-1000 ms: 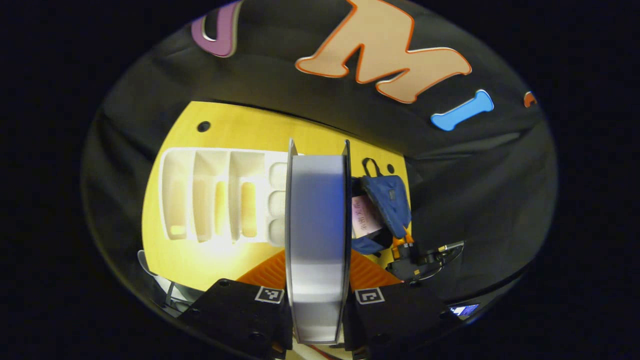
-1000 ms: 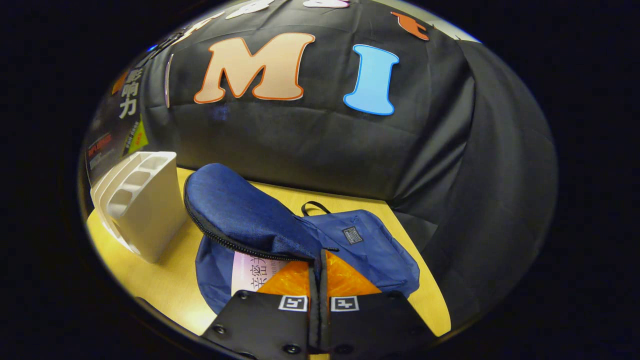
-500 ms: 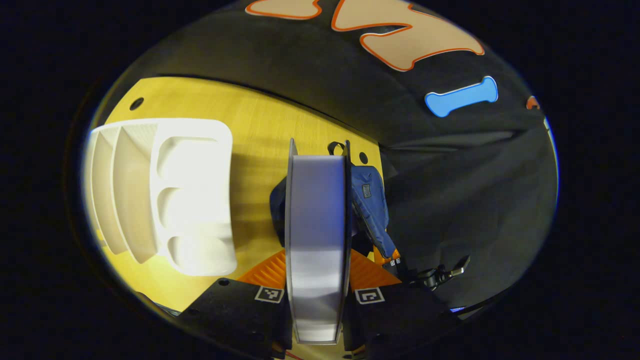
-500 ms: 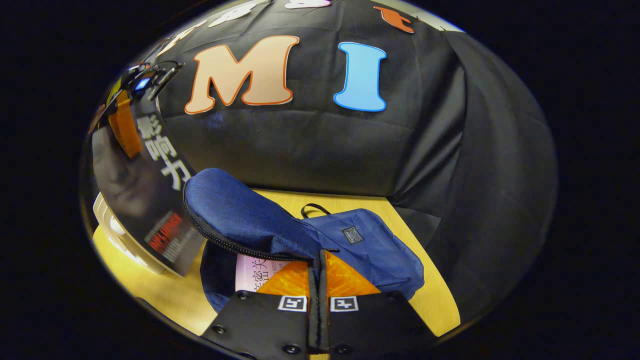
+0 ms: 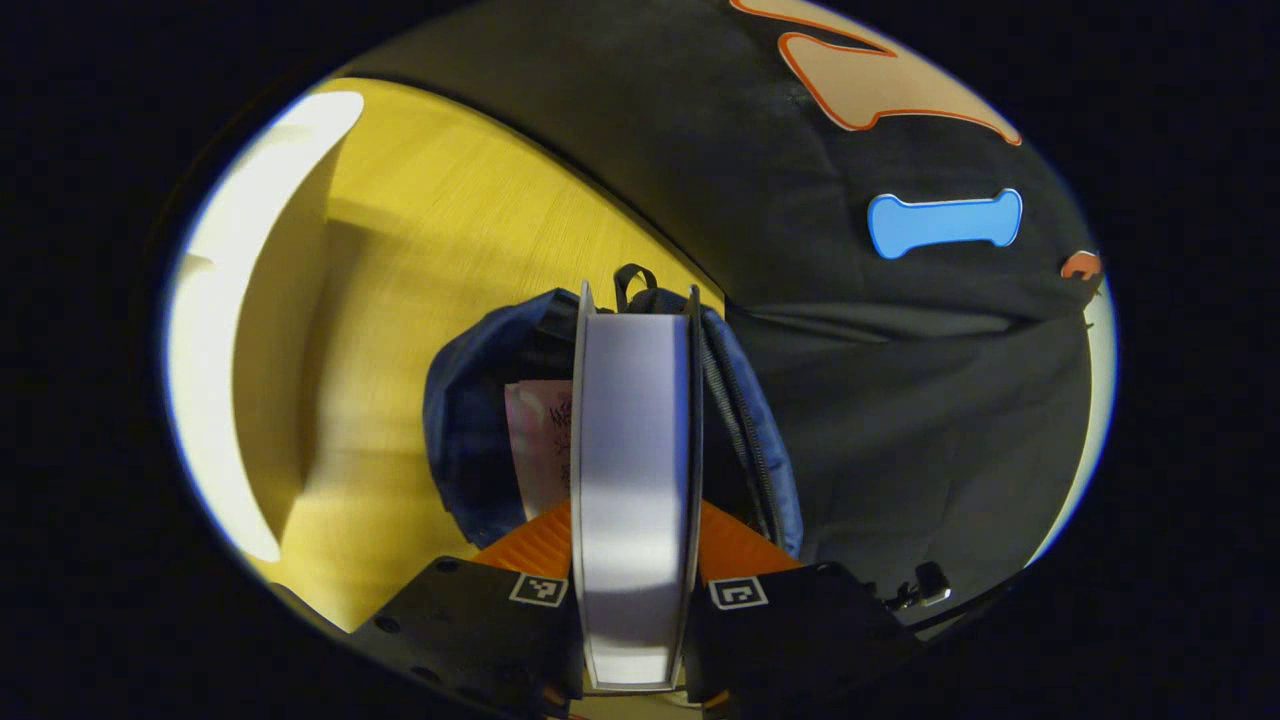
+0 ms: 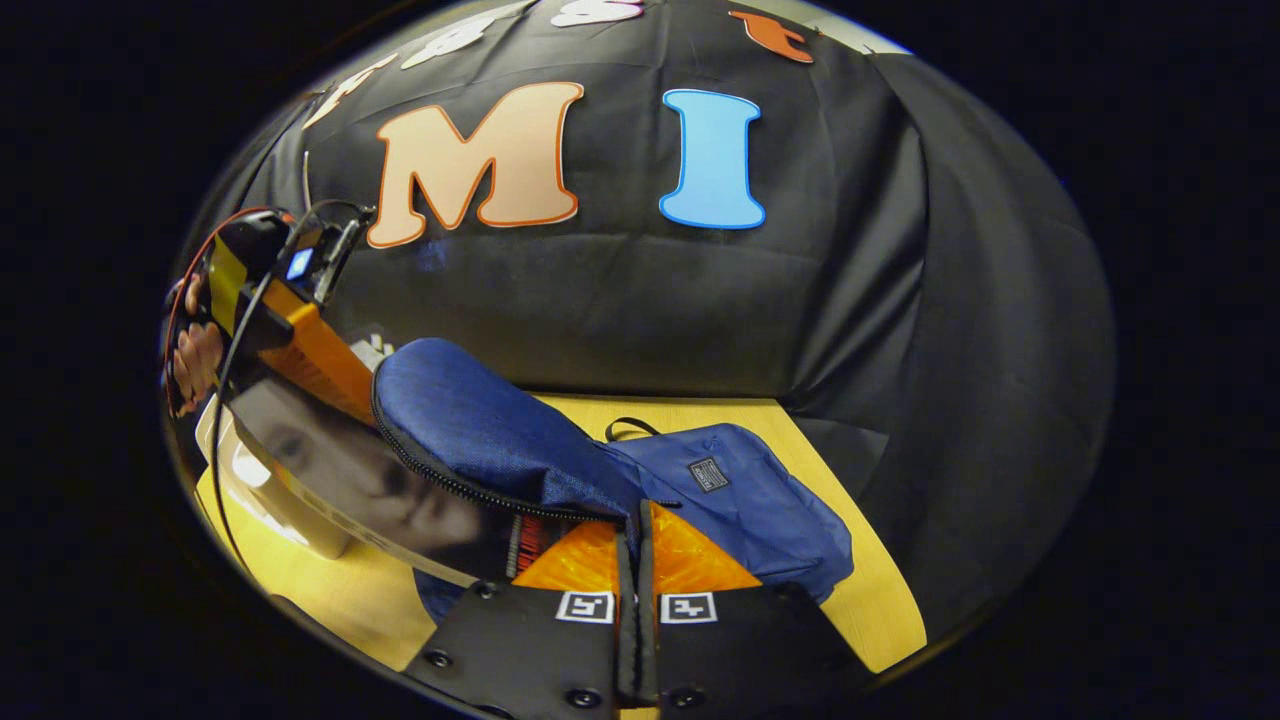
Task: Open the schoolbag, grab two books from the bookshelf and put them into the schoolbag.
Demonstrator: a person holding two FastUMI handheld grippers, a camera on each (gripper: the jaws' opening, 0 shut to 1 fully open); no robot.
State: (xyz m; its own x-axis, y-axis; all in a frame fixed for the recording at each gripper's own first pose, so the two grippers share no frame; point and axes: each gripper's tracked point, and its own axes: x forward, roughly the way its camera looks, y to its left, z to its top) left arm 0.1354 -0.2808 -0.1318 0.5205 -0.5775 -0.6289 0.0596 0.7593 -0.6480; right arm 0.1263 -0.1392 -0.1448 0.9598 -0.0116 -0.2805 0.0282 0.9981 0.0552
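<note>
My left gripper (image 5: 635, 510) is shut on a book (image 5: 635, 430), seen edge-on with its white pages toward the camera. The book hangs tilted over the open blue schoolbag (image 5: 465, 430), where a pink book (image 5: 540, 440) lies inside. In the right gripper view, my right gripper (image 6: 637, 515) is shut on the zipper edge of the bag's flap (image 6: 470, 430) and holds it up. The left gripper (image 6: 325, 365) brings the dark-covered book (image 6: 370, 485) down at the bag's mouth, with a hand (image 6: 190, 355) behind it.
The white bookshelf (image 5: 225, 300) stands on the yellow table (image 5: 420, 230) to the left of the bag; its lower part (image 6: 275, 495) shows behind the dark book. The bag's body (image 6: 740, 495) lies flat toward the table's right edge. Black cloth walls close the back.
The left gripper has carried the book from the bookshelf over to the bag's opening and tilted it down. The right gripper keeps the flap raised, almost still.
</note>
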